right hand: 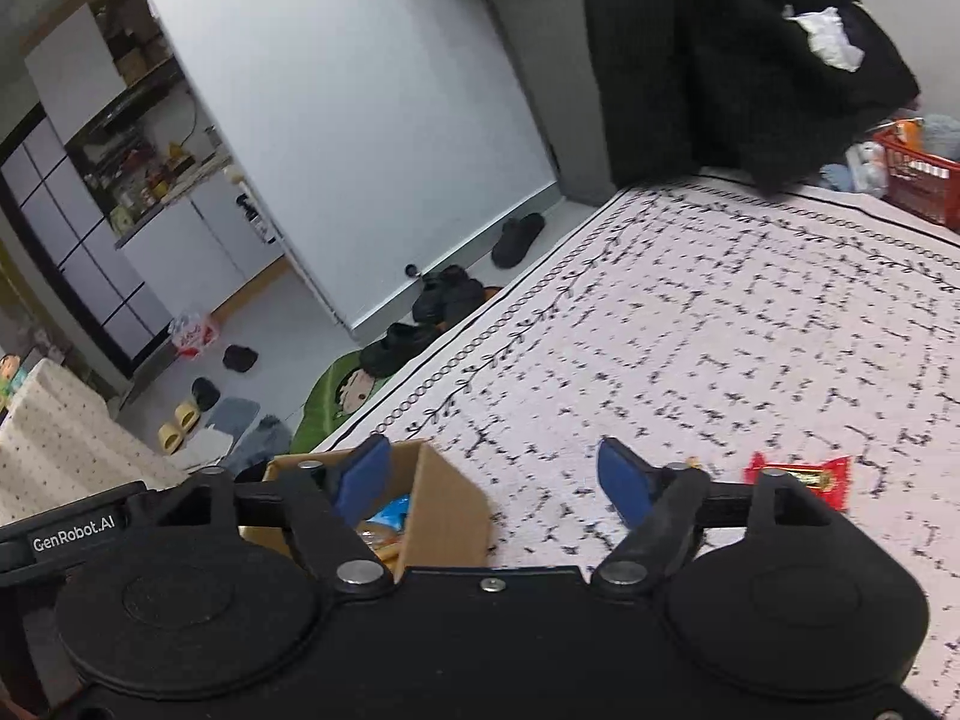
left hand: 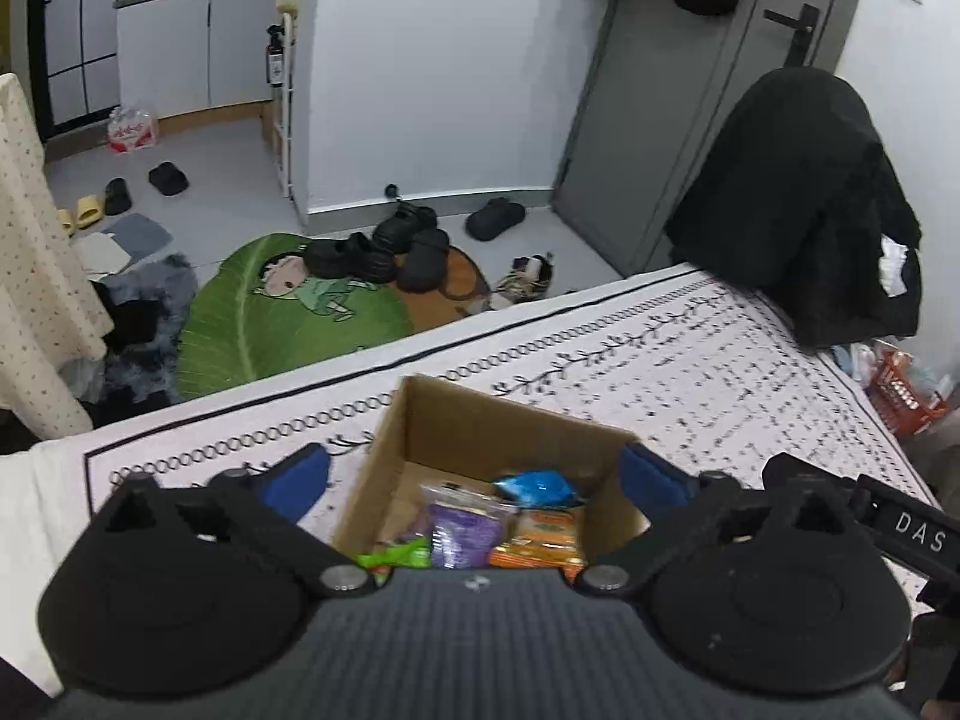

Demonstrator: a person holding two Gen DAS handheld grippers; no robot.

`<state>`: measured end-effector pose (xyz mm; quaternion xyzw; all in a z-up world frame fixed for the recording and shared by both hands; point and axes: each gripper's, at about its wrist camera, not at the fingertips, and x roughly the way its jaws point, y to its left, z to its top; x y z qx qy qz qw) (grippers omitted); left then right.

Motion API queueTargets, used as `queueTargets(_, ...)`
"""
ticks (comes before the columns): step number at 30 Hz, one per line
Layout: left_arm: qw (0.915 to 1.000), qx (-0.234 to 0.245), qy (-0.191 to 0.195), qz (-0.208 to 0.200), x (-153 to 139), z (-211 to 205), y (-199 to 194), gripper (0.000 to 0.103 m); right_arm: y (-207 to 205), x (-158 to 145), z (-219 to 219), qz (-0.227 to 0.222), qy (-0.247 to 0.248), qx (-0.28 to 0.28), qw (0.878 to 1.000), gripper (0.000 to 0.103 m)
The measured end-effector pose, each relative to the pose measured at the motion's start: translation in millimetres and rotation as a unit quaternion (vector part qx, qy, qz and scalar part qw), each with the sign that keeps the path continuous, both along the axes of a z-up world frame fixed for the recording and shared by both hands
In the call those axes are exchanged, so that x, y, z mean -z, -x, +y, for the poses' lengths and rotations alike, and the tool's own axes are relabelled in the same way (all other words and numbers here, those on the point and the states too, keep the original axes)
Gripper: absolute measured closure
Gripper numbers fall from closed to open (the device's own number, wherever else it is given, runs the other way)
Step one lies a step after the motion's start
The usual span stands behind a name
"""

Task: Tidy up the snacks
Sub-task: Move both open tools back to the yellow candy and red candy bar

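Left wrist view: the left gripper (left hand: 474, 474) hangs over the cardboard box (left hand: 480, 420) with its jaws spread wide and nothing between the blue pads (left hand: 300, 477); one pad sits outside the box's left wall, the other at its right rim. Inside the box lie several snack packs: a blue packet (left hand: 537, 486) toward 12 o'clock, a purple packet (left hand: 465, 531) in the middle, an orange packet (left hand: 543, 537) just beside it at 3 o'clock, and a green packet (left hand: 396, 555) at 9 o'clock, partly hidden by the gripper body. The box stands on the bench (left hand: 690, 372), which is covered by a white cloth with a black pattern. Beyond the bench edge, toward 11 o'clock, a green leaf-shaped rug (left hand: 252, 312) lies on the floor with black shoes (left hand: 384, 252) on it.

Right wrist view: the right gripper (right hand: 492, 474) also has its jaws spread and empty, hovering above the cloth just right of the same box (right hand: 444, 504), whose corner lies under the left pad (right hand: 360, 474). A red snack packet (right hand: 804, 477) lies flat on the cloth at 3 o'clock of the jaws, apart from the box and partly hidden behind the gripper's right linkage. Farther off at 1 o'clock, dark clothing (right hand: 732, 60) hangs over the far bench edge, with a red basket (right hand: 918, 180) beside it.
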<state>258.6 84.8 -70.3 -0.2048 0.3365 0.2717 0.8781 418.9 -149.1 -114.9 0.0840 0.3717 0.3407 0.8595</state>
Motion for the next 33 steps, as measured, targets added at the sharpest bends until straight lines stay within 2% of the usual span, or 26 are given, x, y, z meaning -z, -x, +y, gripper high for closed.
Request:
queueTargets(4,1.0000,0.008,-0.003,0.000,-3,-14,-7,0.000,-3,3,-17,0.000,-0.005,0.013,1.000,0.009)
queueTargets(10,0.9996,0.027,-0.008,-0.008,-1,-40,-18,0.000,-7,15,-41,0.011,-0.006,0.027,1.000,0.008)
queueTargets(17,0.9987,0.051,-0.003,0.008,2,-66,-30,0.000,-14,25,-68,0.014,-0.004,0.050,0.999,0.008)
queueTargets(22,0.9978,0.066,-0.006,0.003,4,-89,-37,0.000,-22,41,-87,0.033,-0.010,0.069,0.997,0.009)
queueTargets(26,0.9967,0.080,-0.009,-0.008,8,-108,-47,0.000,-29,53,-99,0.049,-0.010,0.092,0.994,0.010)
queueTargets(33,0.9959,0.089,-0.003,-0.016,19,-127,-65,0.002,-43,73,-116,0.074,-0.009,0.114,0.991,0.024)
